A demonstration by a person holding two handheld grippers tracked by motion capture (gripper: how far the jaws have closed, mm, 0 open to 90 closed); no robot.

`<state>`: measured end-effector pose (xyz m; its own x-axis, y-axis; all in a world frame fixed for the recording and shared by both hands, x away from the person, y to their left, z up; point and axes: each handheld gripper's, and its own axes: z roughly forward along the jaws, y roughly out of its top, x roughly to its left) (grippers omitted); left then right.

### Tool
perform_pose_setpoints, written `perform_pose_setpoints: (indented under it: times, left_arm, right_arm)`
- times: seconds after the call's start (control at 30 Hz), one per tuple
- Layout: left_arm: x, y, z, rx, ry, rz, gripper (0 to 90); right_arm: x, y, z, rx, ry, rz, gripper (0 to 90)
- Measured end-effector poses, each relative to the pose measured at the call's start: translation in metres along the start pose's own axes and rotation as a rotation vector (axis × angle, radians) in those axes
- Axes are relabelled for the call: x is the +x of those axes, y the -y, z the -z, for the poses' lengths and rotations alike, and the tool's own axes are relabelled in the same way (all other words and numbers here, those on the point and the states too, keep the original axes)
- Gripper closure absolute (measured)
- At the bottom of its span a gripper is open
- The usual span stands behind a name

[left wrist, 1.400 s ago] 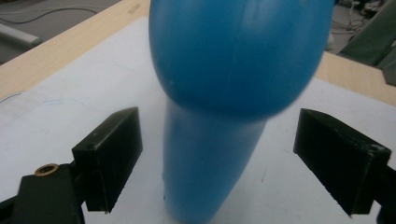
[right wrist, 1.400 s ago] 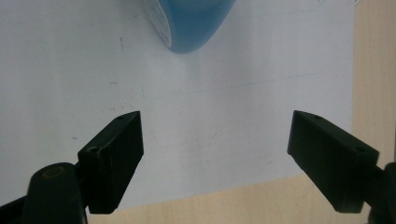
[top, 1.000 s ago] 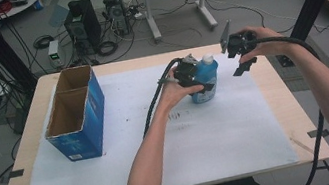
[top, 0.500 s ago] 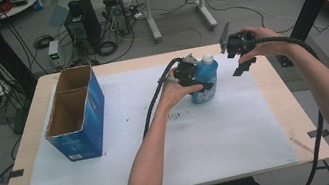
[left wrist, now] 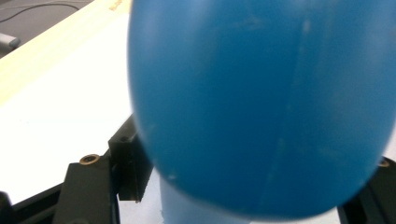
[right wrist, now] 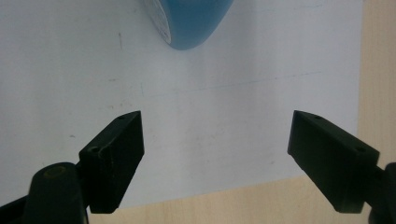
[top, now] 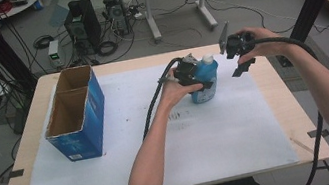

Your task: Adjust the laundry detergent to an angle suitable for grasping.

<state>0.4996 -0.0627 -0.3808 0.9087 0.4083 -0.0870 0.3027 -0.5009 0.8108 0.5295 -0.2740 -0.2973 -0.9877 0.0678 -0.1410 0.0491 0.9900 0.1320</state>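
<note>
Right of the blue carton (top: 75, 115), on the surface (top: 240, 135): blue bottle (top: 204, 79) upright, left gripper (top: 196, 78) just closing around its body; right gripper (top: 237, 60) wide open, empty. Squeeze gently, lift vertically.

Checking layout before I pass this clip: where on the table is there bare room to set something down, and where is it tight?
The white sheet lies bare from the blue box across to the near edge, and again between box and blue bottle. It is crowded at the far right, where the left gripper closes around the bottle and the right gripper hovers open beside it.
</note>
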Motion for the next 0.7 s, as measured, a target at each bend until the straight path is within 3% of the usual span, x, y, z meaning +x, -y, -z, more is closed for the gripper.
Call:
perform_pose_setpoints:
  times: [0.13,0.7]
  left_arm:
    - [0.0006,0.0000,0.0005,-0.016,-0.003,0.015,34.2]
    - [-0.0013,-0.0016,-0.0022,-0.008,-0.006,-0.017,40.5]
  right_arm:
    - [-0.0002,-0.0004,0.0005,0.001,0.003,0.002,18.5]
    - [0.0005,0.0020,0.0015,0.006,0.003,-0.003,18.5]
